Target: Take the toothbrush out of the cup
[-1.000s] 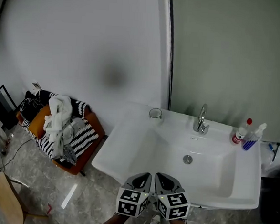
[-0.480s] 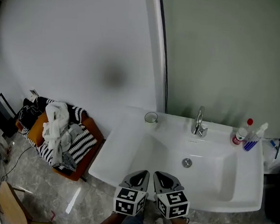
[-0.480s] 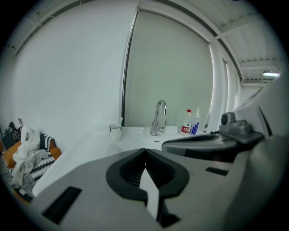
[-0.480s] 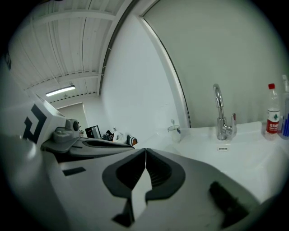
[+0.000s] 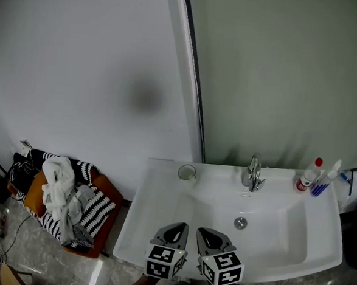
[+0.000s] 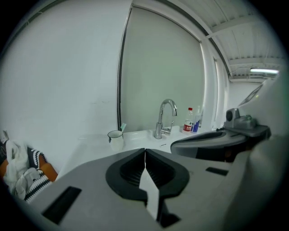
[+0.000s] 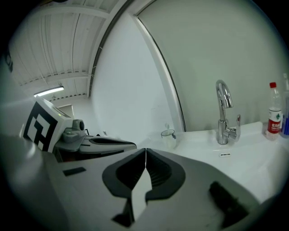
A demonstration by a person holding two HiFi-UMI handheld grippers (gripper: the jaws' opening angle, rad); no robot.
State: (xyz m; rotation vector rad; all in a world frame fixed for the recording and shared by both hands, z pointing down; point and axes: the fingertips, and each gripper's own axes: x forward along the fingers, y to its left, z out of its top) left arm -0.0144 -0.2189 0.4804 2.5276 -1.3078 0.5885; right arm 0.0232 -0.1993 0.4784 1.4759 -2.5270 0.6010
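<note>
Closely paired, left gripper [image 5: 178, 227] and right gripper [image 5: 206, 231] point forward, jaws together

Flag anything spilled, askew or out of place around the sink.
Nothing on the sink stands out: cup and bottles stand upright, no spill shows. Only the clothes heaped on the seat left of it look untidy.

Head view looks steeply down; both gripper views, low, share cup [image 6: 115, 139] and faucet [image 6: 159, 127].

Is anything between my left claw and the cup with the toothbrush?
Nothing visible does. Only bare sink lies between the left claw and the cup; the toothbrush sticks out above its rim.
</note>
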